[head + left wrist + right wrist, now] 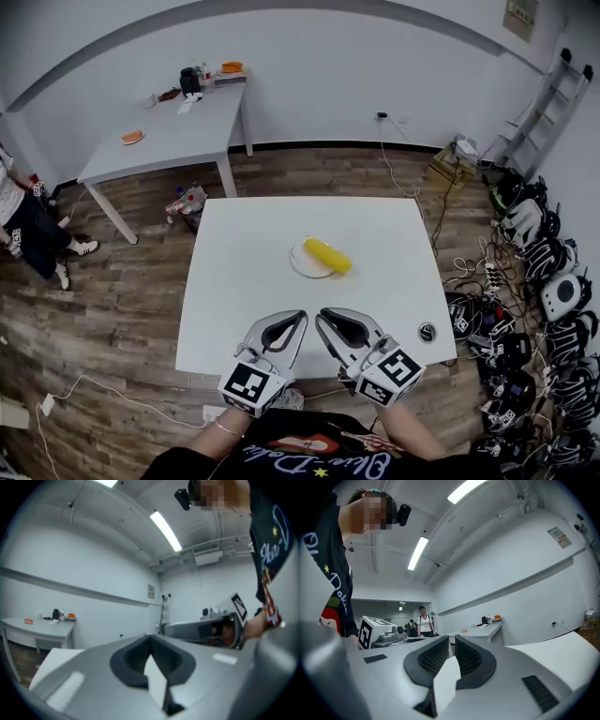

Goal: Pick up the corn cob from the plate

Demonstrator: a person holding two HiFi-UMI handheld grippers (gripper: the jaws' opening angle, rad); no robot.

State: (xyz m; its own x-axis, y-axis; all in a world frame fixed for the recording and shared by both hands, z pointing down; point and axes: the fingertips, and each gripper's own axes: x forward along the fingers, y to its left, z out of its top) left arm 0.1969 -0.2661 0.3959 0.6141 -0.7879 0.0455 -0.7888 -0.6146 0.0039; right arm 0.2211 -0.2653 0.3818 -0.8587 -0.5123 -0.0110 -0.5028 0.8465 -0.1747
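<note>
A yellow corn cob [327, 255] lies across a white plate [302, 263] in the middle of the white table [244, 281]. Both grippers hover over the table's near edge, short of the plate and apart from it. My left gripper [300, 316] is shut with nothing in it, and its closed tips [151, 638] point level toward the far wall. My right gripper [322, 317] is shut and empty too, its jaws [452, 638] meeting along a thin seam. The corn and plate do not show in either gripper view.
A small round black object [427, 332] sits at the table's near right corner. A second table [169, 131] with small items stands at the back left. A person [23, 225] stands at the left edge. Gear and cables [544, 281] line the floor on the right, below a ladder [544, 112].
</note>
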